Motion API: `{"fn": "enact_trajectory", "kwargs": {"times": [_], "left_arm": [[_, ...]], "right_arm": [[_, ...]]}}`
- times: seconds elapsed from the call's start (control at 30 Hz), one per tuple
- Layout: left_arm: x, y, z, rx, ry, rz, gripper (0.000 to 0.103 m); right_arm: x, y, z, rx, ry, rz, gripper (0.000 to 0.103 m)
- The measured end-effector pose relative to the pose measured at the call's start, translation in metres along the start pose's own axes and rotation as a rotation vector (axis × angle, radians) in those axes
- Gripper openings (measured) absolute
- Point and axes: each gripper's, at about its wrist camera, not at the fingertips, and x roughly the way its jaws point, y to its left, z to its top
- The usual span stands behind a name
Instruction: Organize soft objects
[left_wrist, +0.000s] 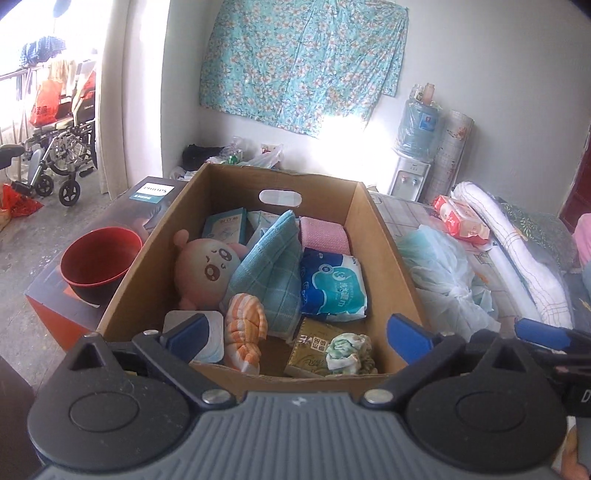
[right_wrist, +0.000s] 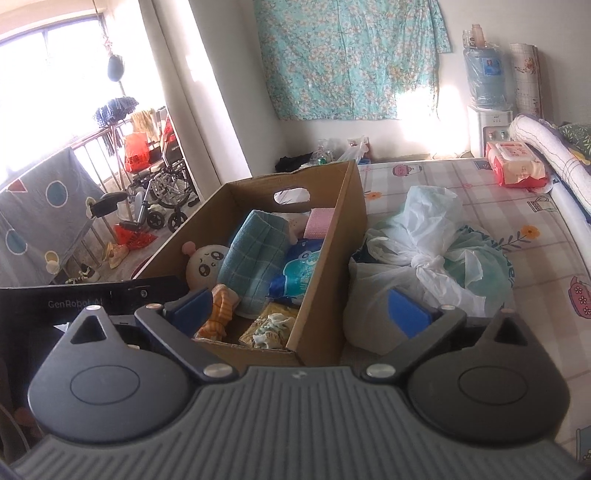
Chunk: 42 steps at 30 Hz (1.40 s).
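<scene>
Right now the cardboard box (left_wrist: 391, 266) sits on the bed (right_wrist: 480, 192), open at the top and well filled. At its left lies a pink plush doll (left_wrist: 205, 271) with a drawn face; against it leans a folded teal towel (left_wrist: 273, 269). At the far end is a pink cloth (left_wrist: 324, 236), and nearer on the right a blue wipes pack (left_wrist: 332, 284). Along the near wall lie an orange striped cloth (left_wrist: 245, 332), a gold packet (left_wrist: 314, 347) and a crumpled green-white cloth (left_wrist: 349, 350) on top of it. Right of the box, tied plastic bags (right_wrist: 436, 258) rest on the bed. Left of the box a red bowl (left_wrist: 99, 258) stands on a dark carton (left_wrist: 66, 295). The left tool (left_wrist: 303, 334) hovers over the box's near edge, jaws spread and empty. The right tool (right_wrist: 297, 308) is likewise released, gripping nothing.
</scene>
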Motion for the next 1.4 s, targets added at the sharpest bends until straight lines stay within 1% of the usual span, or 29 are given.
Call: {"fn": "enact_trajectory", "kwargs": {"times": [0.17, 0.27, 0.3, 0.33, 0.4, 0.5, 0.63, 0.77, 0.93, 1.17, 1.4], "left_arm": [[0.002, 0.013, -0.019, -0.021, 0.055, 0.070, 0.103], [0.006, 0.019, -0.032, -0.014, 0.083, 0.165, 0.103], [0.007, 0.022, -0.036, -0.022, 0.096, 0.178, 0.103], [0.006, 0.025, -0.039, -0.032, 0.100, 0.169, 0.103], [0.003, 0.032, -0.046, -0.058, 0.107, 0.116, 0.103], [-0.003, 0.035, -0.051, -0.092, 0.112, 0.063, 0.103], [-0.009, 0.028, -0.052, -0.063, 0.109, 0.074, 0.103], [-0.007, 0.024, -0.050, -0.064, 0.132, 0.055, 0.103], [-0.006, 0.022, -0.048, -0.069, 0.140, 0.065, 0.103], [-0.004, 0.015, -0.046, -0.033, 0.138, 0.094, 0.103], [-0.001, 0.013, -0.043, -0.022, 0.146, 0.107, 0.103]], "right_arm": [[0.010, 0.015, -0.012, -0.048, 0.054, -0.050, 0.102], [0.015, 0.021, -0.018, -0.068, 0.078, -0.066, 0.102], [0.015, 0.022, -0.020, -0.069, 0.082, -0.067, 0.102], [0.016, 0.023, -0.021, -0.071, 0.085, -0.068, 0.102], [0.017, 0.025, -0.024, -0.078, 0.094, -0.071, 0.102], [0.020, 0.029, -0.026, -0.097, 0.104, -0.085, 0.102], [0.023, 0.034, -0.028, -0.116, 0.119, -0.083, 0.102], [0.026, 0.037, -0.030, -0.131, 0.134, -0.080, 0.102], [0.029, 0.035, -0.031, -0.127, 0.146, -0.088, 0.102], [0.030, 0.033, -0.030, -0.122, 0.150, -0.087, 0.102], [0.032, 0.030, -0.031, -0.107, 0.158, -0.084, 0.102]]}}
